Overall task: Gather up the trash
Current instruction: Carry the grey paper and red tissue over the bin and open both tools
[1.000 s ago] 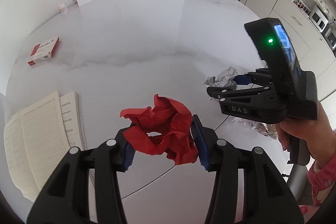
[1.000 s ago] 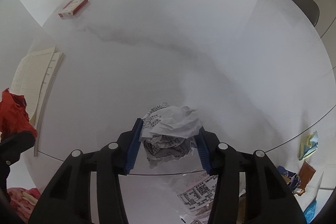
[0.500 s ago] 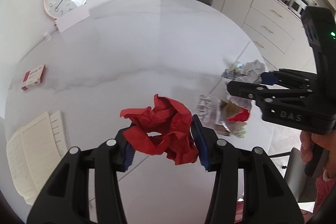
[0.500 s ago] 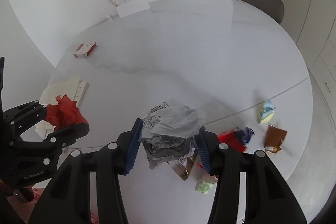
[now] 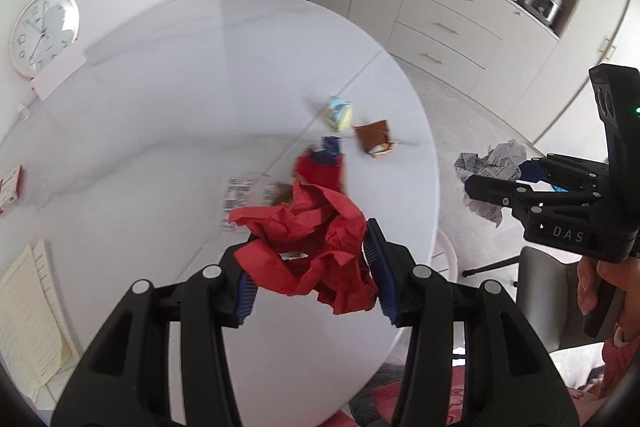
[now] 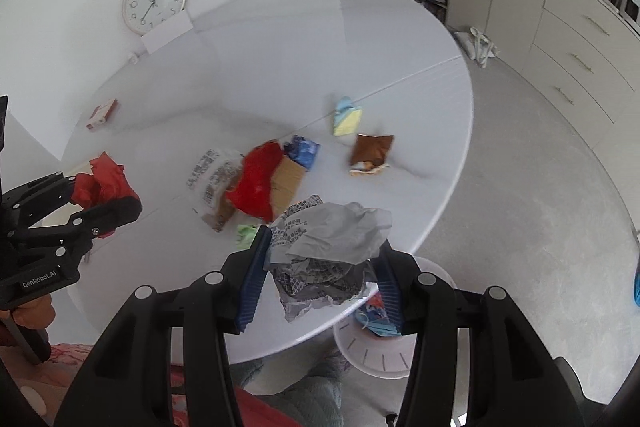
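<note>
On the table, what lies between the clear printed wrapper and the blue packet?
In the right wrist view, a red wrapper and brown cardboard lie between the clear printed wrapper and blue packet.

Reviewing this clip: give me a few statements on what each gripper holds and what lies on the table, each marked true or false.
1. The left gripper holds crumpled red paper. True.
2. The right gripper is empty. False: crumpled printed paper sits between its fingers.
3. A brown wrapper lies on the white table. True.
4. The white bin stands on the table. False: it is on the floor, below the table's edge.
</note>
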Tool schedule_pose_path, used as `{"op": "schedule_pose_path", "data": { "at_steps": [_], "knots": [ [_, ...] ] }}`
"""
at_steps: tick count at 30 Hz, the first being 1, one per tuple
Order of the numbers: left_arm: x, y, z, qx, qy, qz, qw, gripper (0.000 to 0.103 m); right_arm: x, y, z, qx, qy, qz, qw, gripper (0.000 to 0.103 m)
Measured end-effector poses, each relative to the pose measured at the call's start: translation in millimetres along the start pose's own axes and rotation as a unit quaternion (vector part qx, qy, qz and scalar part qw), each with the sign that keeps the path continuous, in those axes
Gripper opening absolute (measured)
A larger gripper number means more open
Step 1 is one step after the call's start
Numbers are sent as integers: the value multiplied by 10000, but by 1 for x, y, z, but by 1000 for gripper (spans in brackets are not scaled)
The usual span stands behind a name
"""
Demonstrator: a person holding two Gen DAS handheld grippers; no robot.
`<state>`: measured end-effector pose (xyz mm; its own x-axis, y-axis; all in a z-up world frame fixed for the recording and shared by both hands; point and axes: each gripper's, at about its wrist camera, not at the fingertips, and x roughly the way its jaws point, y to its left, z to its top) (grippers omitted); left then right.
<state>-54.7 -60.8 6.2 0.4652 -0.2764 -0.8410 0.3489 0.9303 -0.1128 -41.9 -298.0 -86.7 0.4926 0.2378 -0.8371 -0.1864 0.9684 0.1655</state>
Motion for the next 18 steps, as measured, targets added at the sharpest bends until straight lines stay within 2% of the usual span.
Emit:
{"op": "schedule_pose_path", "data": {
  "at_steps": [6, 8, 14, 18],
  "knots": [
    [11, -46, 4, 315, 66, -351, 9989, 47, 0, -62, -39, 568, 87, -273, 9980, 52],
    [16, -56, 5, 371, 146, -445, 9982, 47, 11, -76, -52, 730, 201, -277, 9967, 52],
    [29, -89, 1, 608, 344, -359, 9969, 47, 63, -99, -87, 927, 594, -127, 9938, 55],
    [35, -104, -1, 753, 451, -301, 9957, 47, 102, -109, -107, 894, 934, -228, 9914, 75]
  ]
}}
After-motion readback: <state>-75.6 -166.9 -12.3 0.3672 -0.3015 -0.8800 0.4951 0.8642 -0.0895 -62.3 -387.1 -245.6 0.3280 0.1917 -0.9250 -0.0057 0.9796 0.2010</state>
